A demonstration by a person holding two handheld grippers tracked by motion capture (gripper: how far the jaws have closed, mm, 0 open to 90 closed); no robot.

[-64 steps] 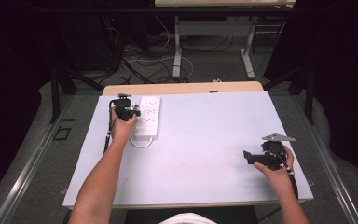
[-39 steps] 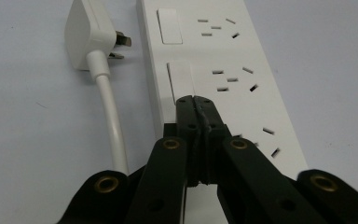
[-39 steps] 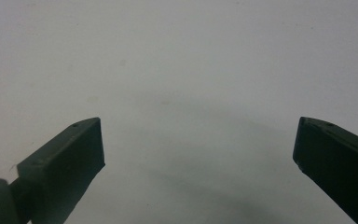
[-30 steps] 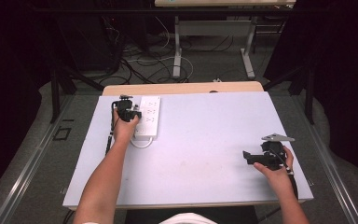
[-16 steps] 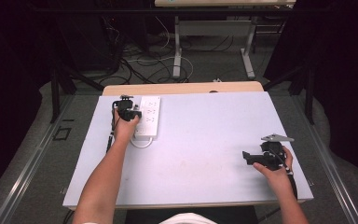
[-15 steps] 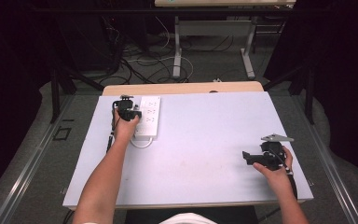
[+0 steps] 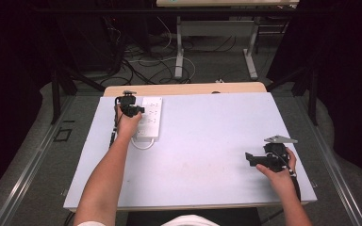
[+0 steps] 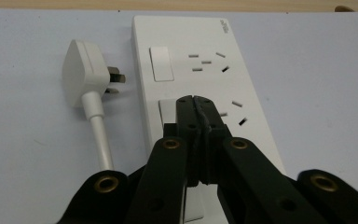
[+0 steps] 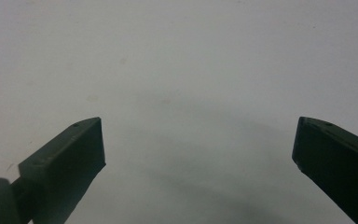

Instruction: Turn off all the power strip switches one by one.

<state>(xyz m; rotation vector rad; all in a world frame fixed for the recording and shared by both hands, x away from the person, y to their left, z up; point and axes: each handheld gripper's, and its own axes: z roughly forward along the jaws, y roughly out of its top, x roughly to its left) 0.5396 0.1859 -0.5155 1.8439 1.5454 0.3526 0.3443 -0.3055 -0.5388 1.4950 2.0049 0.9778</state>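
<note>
From above, your left gripper (image 7: 139,110) sits over the white power strip (image 7: 151,118), which lies at the table's (image 7: 207,141) far left, its long side pointing away from you. Your right gripper (image 7: 249,159) rests well apart.

In the left gripper view, your fingers (image 8: 189,109) are pressed together over the strip's second switch (image 8: 165,112); the plug (image 8: 85,71) lies unplugged beside the strip, its prongs pointing at it.

In the right gripper view, your fingers (image 9: 79,149) are spread wide over bare table.

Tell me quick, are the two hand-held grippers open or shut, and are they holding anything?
Left hand-held gripper: shut, holding nothing, tips over the white power strip.
Right hand-held gripper: open, holding nothing, above the table.
</note>
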